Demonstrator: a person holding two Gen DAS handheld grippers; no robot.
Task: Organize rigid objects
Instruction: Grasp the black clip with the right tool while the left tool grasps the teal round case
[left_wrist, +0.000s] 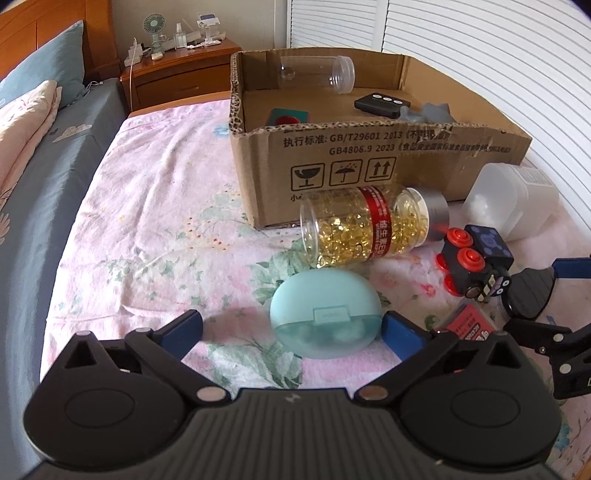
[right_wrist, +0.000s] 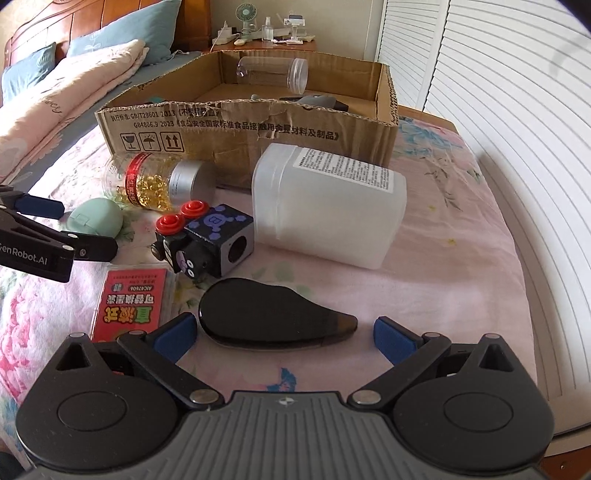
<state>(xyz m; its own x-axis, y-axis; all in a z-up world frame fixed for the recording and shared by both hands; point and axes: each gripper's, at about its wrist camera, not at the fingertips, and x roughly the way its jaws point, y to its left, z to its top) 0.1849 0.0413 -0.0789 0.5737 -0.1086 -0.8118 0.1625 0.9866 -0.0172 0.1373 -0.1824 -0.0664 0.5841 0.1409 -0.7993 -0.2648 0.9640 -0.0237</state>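
My left gripper (left_wrist: 291, 332) is open around a mint green oval case (left_wrist: 325, 314) lying on the floral bedsheet; the case also shows in the right wrist view (right_wrist: 96, 220). My right gripper (right_wrist: 282, 338) is open around a flat black teardrop-shaped object (right_wrist: 273, 314). A cardboard box (left_wrist: 354, 162) stands behind, holding a clear jar (left_wrist: 317, 74), a black remote (left_wrist: 382, 103) and other items. A bottle of golden capsules (left_wrist: 373, 230) lies in front of the box.
A black toy train with red wheels (right_wrist: 207, 240) lies beside a white translucent container (right_wrist: 328, 206). A red card pack (right_wrist: 133, 301) lies by my right gripper's left finger. A nightstand (left_wrist: 181, 70) and pillows stand beyond the bed; louvered doors are on the right.
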